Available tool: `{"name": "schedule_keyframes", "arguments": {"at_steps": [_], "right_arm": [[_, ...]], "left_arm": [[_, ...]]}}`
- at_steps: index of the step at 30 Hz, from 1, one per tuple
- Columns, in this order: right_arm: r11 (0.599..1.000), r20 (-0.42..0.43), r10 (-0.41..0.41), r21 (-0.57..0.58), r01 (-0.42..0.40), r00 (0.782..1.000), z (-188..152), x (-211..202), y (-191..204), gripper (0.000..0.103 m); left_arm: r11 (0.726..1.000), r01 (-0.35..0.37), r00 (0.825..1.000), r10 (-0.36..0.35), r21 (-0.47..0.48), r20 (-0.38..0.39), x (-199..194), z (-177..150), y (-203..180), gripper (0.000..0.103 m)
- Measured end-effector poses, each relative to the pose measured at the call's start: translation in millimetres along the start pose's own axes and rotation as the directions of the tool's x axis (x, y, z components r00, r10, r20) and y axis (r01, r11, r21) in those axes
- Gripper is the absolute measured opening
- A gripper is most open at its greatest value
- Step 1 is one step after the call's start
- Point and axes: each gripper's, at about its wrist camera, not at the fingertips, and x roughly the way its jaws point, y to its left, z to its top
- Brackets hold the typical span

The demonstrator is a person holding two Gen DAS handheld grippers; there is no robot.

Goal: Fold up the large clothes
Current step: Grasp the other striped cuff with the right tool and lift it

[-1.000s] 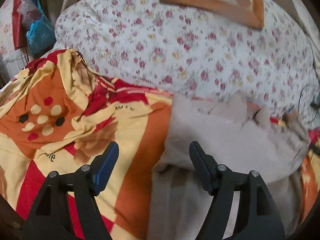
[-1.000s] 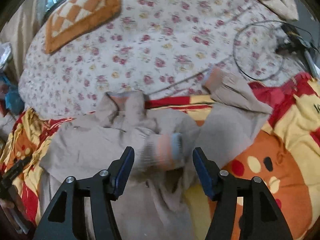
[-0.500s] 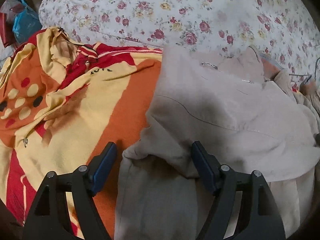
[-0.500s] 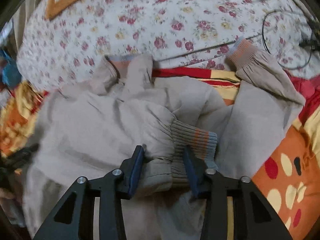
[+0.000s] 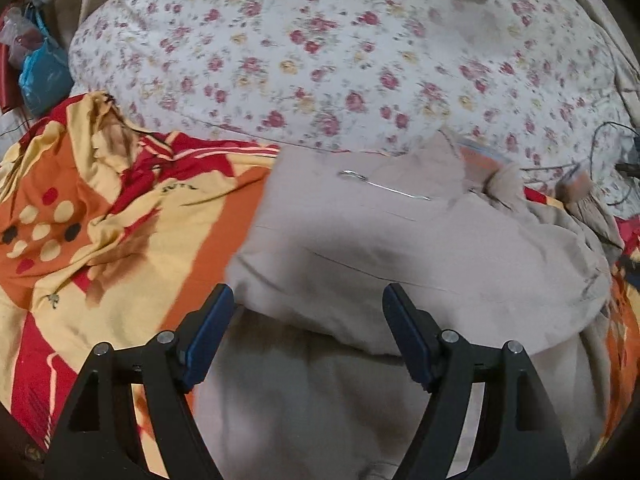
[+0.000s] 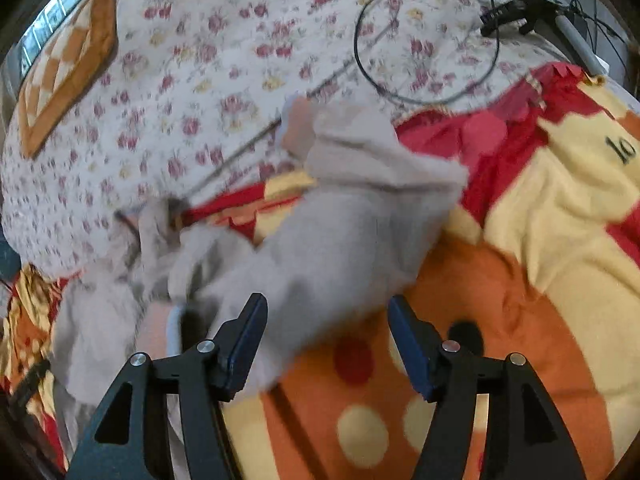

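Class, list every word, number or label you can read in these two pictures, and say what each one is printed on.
"lo": black print on the yellow patch of the orange, red and yellow blanket, right wrist view; it runs out of frame, so it may be cut off.
Small dark print on the same blanket in the left wrist view: too blurred to read.
Beige jacket and floral bedcover: no text visible.
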Motion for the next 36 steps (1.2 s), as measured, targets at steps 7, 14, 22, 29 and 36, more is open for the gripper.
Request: {"name": "schedule_keyframes", "arguments": {"at_steps": [7,14,22,29,36], "right_arm": [[0.993,0.068,-0.105,-0.053,0.108,0.992,50,47,19,0.065],[0.954,0.093,-0.229,-0.174,0.243,0.969,91,107,27,0.076],[0.946,0.069,-0.277,-0.156,0.285,0.958,117,140,5,0.013],[0.994,0.162,0.113,-0.024,-0.110,0.980,125,26,-41,0.003],[0.935,0.396,0.356,-0.139,-0.328,0.847,123,-147,-59,0.003]], "left_arm": [[0.999,0.003,1.000,-0.003,0.037,-0.017,4,-3,-9,0.077],[1.000,0.002,0.999,-0.003,-0.018,-0.044,14,0,4,0.077],[0.999,-0.040,0.997,0.040,0.001,-0.071,24,-2,3,0.077],[0.999,-0.036,0.998,0.034,-0.039,-0.053,8,-1,9,0.077],[0.998,-0.012,1.000,0.011,-0.066,-0.010,-23,2,13,0.077]]}}
